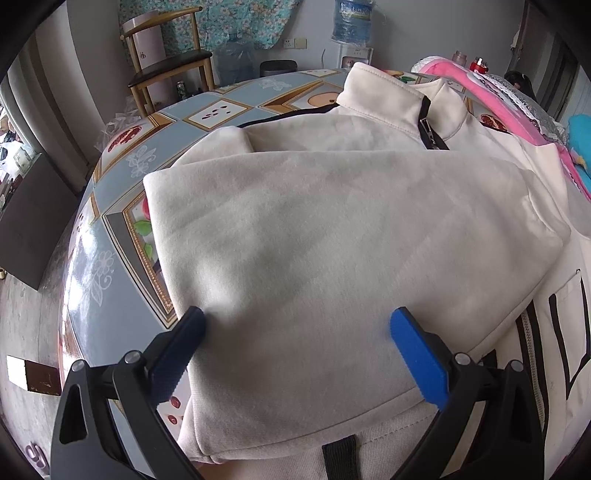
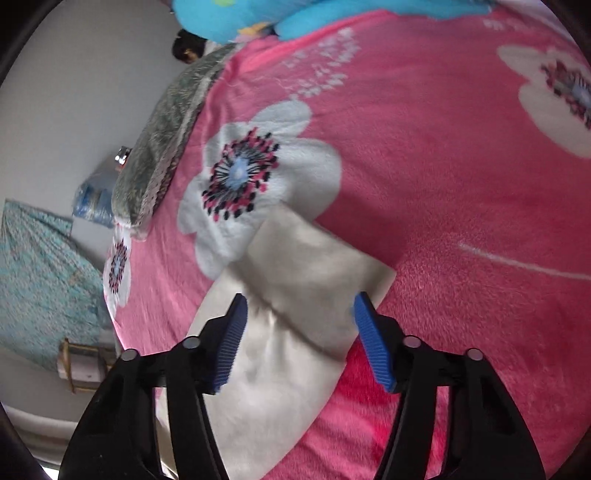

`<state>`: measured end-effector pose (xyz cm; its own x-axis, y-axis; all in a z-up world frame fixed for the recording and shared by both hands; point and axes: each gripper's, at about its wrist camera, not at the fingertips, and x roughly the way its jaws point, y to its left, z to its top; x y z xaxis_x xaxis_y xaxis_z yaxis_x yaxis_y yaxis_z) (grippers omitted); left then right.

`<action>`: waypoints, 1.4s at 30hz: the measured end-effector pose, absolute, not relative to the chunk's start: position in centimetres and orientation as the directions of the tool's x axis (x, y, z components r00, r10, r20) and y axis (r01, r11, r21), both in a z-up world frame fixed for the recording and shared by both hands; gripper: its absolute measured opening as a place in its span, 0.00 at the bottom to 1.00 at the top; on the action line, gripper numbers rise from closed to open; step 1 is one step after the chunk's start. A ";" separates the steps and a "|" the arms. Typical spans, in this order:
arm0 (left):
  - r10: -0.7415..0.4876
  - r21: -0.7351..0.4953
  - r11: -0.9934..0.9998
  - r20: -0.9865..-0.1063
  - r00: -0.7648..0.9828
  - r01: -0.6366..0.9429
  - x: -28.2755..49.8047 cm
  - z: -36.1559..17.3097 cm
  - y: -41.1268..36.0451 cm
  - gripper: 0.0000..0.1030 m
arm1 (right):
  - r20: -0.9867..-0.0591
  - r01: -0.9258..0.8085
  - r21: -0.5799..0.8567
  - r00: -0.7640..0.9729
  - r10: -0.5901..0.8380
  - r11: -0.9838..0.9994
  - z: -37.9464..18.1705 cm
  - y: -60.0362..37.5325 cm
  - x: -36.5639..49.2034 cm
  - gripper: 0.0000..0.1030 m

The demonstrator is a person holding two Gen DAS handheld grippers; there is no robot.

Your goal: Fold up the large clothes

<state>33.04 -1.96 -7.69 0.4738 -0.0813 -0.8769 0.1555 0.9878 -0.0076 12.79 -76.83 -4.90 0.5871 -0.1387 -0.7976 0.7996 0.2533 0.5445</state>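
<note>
The cream jacket (image 1: 314, 240) lies on the table (image 1: 122, 229). Its unfolded sleeve (image 2: 295, 295) stretches far-right onto the pink blanket (image 2: 443, 184), between the unclenched right gripper (image 2: 299, 317) (left gripper (image 1: 297, 325) also spread, empty).

Background items: a counter (image 1: 122, 177) covered in a blue patterned cloth with framed fruit and flower motifs; at its far left a wooden chair (image 1: 170, 62) with a dark seat, and at the far side a water dispenser (image 1: 352, 33) bearing a blue bottle. To the right lies a pink blanket (image 2: 424, 155) printed with large white flowers, with a blue plush toy (image 2: 258, 14) at its far edge and a grey cushion (image 2: 162, 147) along its left edge.
</note>
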 end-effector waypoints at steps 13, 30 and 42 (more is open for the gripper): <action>-0.077 -0.005 0.988 -0.882 0.464 0.153 33.3 -7.6 -2.0 0.95 | -0.771 0.810 0.363 0.538 -0.340 0.460 -0.5 -72.4 14.8 0.04; -0.083 -0.002 0.986 -0.870 0.486 0.165 33.0 -7.6 -1.9 0.95 | -0.470 0.310 0.333 0.873 -0.128 0.891 21.2 -47.9 18.8 0.04; -0.122 -0.058 0.989 -0.833 0.540 0.134 30.7 -5.3 0.5 0.95 | -0.466 -0.011 0.381 0.862 0.202 0.925 21.1 -33.6 25.3 0.04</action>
